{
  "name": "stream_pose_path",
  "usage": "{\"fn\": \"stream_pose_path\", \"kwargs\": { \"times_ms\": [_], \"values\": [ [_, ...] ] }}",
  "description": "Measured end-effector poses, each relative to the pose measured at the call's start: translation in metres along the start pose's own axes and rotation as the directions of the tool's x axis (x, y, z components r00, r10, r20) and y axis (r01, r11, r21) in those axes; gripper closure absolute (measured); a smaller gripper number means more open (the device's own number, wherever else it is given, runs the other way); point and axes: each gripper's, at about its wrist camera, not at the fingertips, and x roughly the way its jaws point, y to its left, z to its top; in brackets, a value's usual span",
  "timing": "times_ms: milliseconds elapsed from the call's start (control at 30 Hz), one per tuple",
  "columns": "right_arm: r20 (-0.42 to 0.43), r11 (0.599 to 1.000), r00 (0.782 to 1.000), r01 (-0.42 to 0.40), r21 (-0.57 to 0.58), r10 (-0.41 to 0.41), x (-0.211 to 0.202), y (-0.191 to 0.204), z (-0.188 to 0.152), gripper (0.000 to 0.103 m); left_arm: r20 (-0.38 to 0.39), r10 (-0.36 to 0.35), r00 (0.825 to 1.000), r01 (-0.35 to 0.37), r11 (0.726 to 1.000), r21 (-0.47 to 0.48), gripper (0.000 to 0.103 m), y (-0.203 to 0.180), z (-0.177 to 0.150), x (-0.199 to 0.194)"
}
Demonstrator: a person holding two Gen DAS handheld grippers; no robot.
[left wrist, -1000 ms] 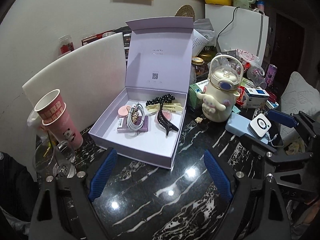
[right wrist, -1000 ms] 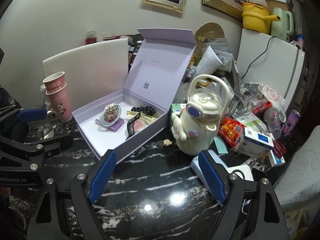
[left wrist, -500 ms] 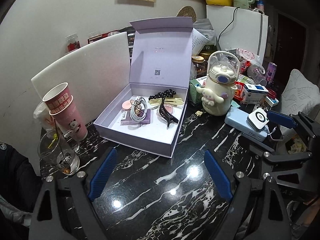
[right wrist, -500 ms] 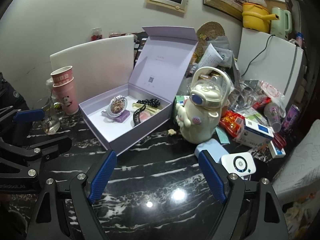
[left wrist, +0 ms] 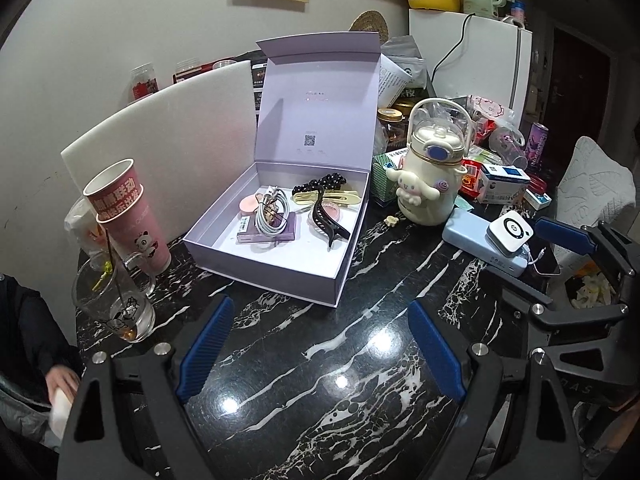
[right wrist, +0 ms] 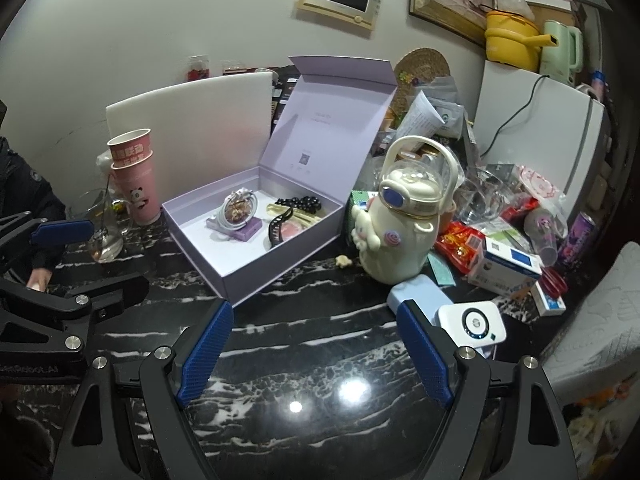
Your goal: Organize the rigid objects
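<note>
An open lilac gift box stands on the black marble table with its lid up. Inside lie a coiled white cable, a purple card case, a black hair claw, a cream clip and black beads. My left gripper is open and empty, in front of the box. My right gripper is open and empty, in front of the box's right corner. A small cream charm lies beside the box.
A cream character bottle stands right of the box. A blue power bank carries a white square device. Pink paper cups and a glass mug stand left. Clutter fills the back right.
Both grippers have pulled back from the box, so more table shows in front. Both stay open and empty.
</note>
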Motion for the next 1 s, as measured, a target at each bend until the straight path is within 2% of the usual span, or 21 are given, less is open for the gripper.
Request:
{"fn": "stream_pose_path", "kwargs": {
  "times_ms": [1000],
  "values": [
    [0.027, 1.000, 0.999, 0.022, 0.000, -0.022, -0.026, 0.000, -0.014, 0.018, 0.008, -0.020, 1.000, 0.020, 1.000, 0.008, 0.014, -0.006, -0.010, -0.013]
  ]
}}
